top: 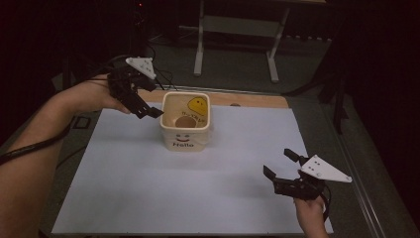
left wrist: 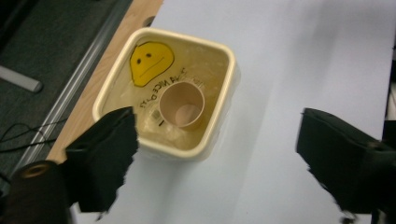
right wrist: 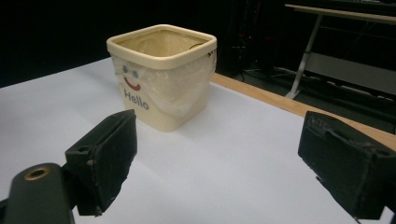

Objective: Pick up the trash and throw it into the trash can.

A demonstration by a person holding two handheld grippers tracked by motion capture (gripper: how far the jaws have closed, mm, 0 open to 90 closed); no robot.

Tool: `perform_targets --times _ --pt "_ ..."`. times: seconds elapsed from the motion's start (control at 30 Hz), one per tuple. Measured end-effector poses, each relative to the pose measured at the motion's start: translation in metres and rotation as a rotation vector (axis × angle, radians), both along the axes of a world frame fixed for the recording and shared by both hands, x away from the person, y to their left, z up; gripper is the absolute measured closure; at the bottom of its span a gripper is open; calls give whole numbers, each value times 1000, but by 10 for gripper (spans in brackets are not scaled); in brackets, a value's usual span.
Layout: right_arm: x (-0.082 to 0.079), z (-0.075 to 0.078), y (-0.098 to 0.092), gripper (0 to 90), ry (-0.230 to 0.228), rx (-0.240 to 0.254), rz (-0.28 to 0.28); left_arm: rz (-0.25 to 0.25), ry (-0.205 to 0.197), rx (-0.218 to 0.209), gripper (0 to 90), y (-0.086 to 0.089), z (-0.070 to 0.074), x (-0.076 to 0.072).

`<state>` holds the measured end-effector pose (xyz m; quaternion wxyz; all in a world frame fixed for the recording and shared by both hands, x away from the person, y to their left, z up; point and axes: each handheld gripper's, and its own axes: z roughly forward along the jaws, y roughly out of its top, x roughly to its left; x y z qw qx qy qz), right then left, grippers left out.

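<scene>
Here, paper cup (left wrist: 181, 104) upright in bin (top: 169, 130), mouth up; left tool (top: 148, 110), right tool (top: 280, 167) jaws apart, empty.

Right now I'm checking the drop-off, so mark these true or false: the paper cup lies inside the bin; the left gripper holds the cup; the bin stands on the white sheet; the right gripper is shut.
The paper cup lies inside the cream bin: true.
The left gripper holds the cup: false, its jaws stand open and empty beside the bin.
The bin stands on the white sheet: true.
The right gripper is shut: false, its jaws stand wide apart, holding nothing.
</scene>
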<state>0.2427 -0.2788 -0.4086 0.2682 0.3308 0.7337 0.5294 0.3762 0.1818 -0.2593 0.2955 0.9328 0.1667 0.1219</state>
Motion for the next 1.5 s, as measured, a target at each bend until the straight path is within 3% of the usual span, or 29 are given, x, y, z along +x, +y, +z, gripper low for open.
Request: perform_targets --times 0.07,0.13,0.2,0.33,0.47,0.77,0.87,1.03,1.4,1.5 --pt "0 0 0 117 -1 0 2 6 -2 -11 101 5 -5 -5" --pt "0 0 0 118 -1 -1 3 -8 22 -19 77 10 -9 -9" --pt "0 0 1 118 2 -1 2 -7 7 -15 22 14 -14 -15" --pt "1 0 2 118 3 -4 6 26 -14 -8 18 20 -22 -23" --pt "1 0 3 118 5 -4 10 15 5 -39 11 24 -32 -33" --pt "1 0 4 118 5 -7 12 -6 -4 -114 10 27 -59 -61" --pt "1 0 4 118 3 -8 13 -25 -10 -166 11 29 -66 -70" --pt "1 0 4 118 6 -6 12 -28 -13 -201 11 31 -82 -82" --pt "1 -2 2 117 11 -15 13 -18 28 -294 11 35 -124 -106" --pt "1 -3 2 117 14 -15 13 -25 39 -301 11 35 -136 -112"
